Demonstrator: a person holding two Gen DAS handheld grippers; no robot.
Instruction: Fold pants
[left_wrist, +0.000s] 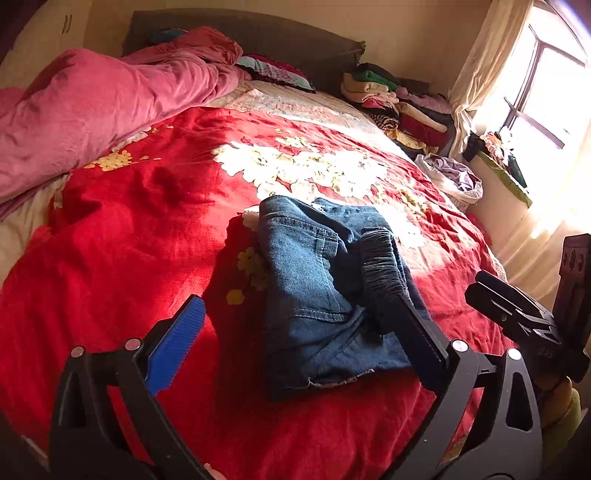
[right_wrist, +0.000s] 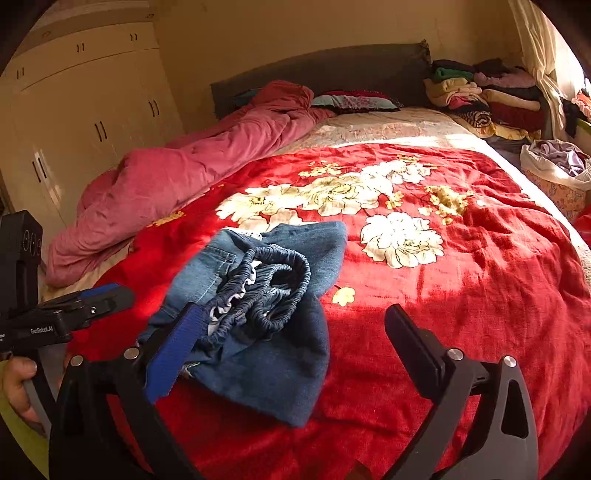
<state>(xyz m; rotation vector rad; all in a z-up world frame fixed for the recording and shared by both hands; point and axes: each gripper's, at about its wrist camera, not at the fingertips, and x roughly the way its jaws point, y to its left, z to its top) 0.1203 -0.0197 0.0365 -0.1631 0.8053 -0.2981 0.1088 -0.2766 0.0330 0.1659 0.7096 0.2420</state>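
A pair of blue denim pants (left_wrist: 317, 295) lies folded into a compact bundle on the red flowered bedspread (left_wrist: 147, 229). In the right wrist view the pants (right_wrist: 266, 332) show their elastic waistband on top. My left gripper (left_wrist: 284, 280) is open, its jaws wide apart just above the pants, the right finger over the denim. My right gripper (right_wrist: 291, 325) is open and empty, close above the bundle's near right side, its left finger beside the waistband. Each gripper shows at the edge of the other's view: right gripper (left_wrist: 517, 314), left gripper (right_wrist: 81, 306).
A crumpled pink duvet (left_wrist: 92, 107) lies along the bed's left side. Stacks of folded clothes (left_wrist: 399, 99) sit at the far right by the headboard. A bag of laundry (left_wrist: 454, 177) stands beside the bed near the window. Wardrobes (right_wrist: 74, 122) line the left wall.
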